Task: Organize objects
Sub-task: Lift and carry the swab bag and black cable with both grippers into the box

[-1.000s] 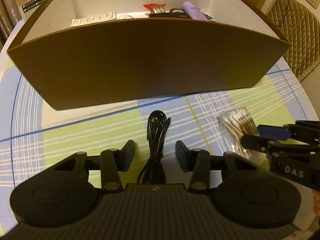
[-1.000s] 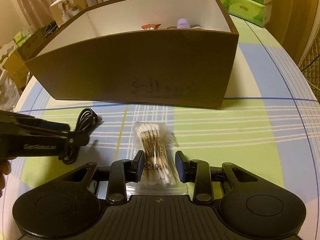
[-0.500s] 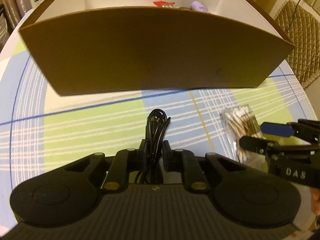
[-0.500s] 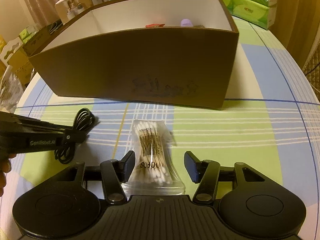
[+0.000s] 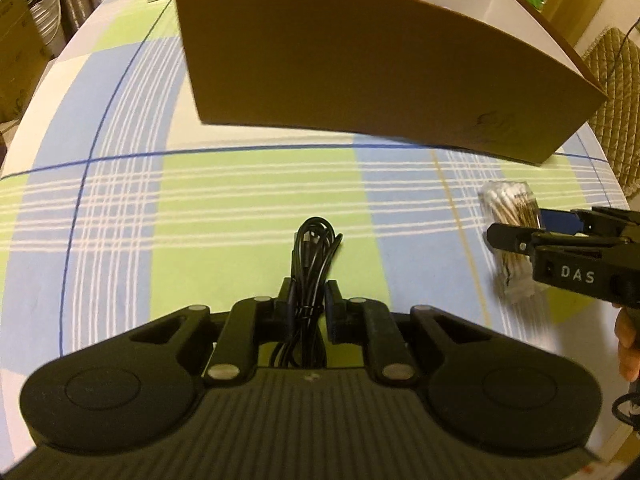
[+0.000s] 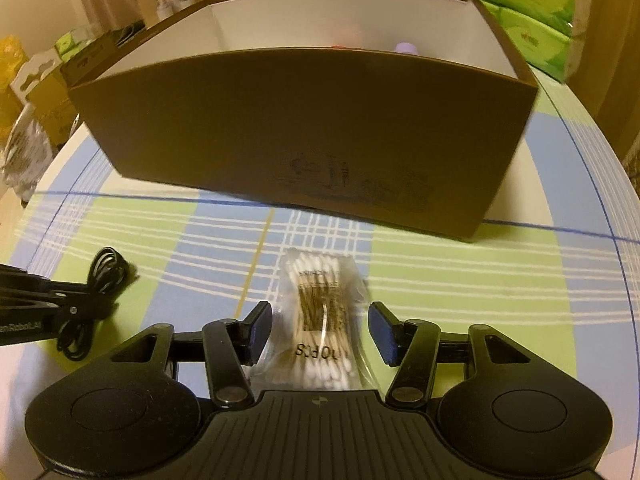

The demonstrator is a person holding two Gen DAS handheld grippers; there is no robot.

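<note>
My left gripper [image 5: 307, 296] has its jaws pinched tight on the coiled black cable [image 5: 314, 248], which loops forward onto the checked tablecloth [image 5: 248, 200] in front of the brown box [image 5: 360, 68]. My right gripper [image 6: 316, 334] stands partly spread around the bag of cotton swabs [image 6: 322, 320]; its pads sit just beside the bag, not pressing it. The bag lies flat on the cloth, near the box's front wall, well right of the cable
</note>
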